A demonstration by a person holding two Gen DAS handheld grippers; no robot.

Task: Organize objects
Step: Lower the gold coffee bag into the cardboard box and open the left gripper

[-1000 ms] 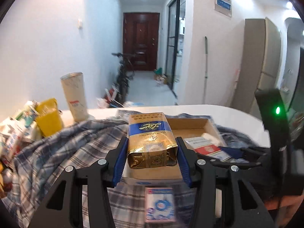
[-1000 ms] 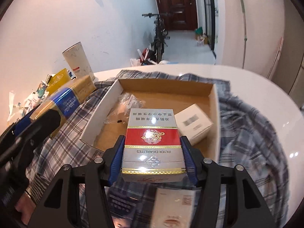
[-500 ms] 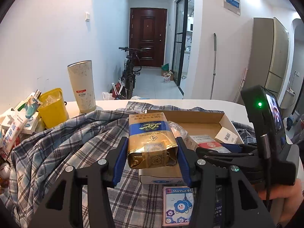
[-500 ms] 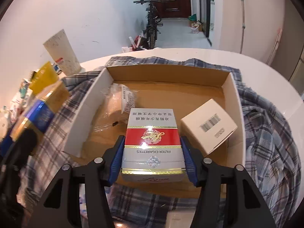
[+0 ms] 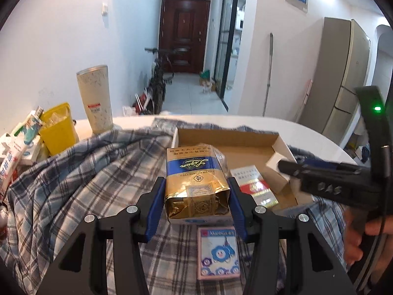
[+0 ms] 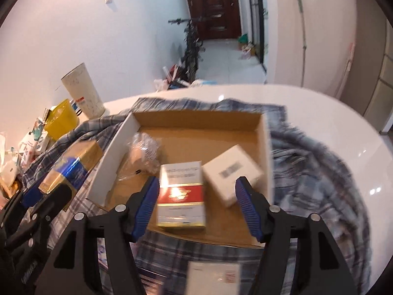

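**A:** Starting at the left, why is the gold and blue pack (image 5: 196,184) up off the plaid cloth (image 5: 93,184)?

**B:** The left gripper (image 5: 196,196) has its blue pads pressed on both sides of it, jaws only partly apart because the pack fills them. It hangs by the near left corner of the cardboard box (image 6: 265,152), so I judge it goes in next.

**A:** And further right, inside the box?

**B:** A crumpled plastic bag (image 6: 145,152) at the left, then the red and white pack (image 6: 181,196) on the box floor near the front, and a white carton (image 6: 231,174) to its right.

**A:** Does the right gripper (image 6: 196,204) hold that red pack?

**B:** No. Its jaws are opening; the pack lies between them with a gap on each side, so it looks let go there.
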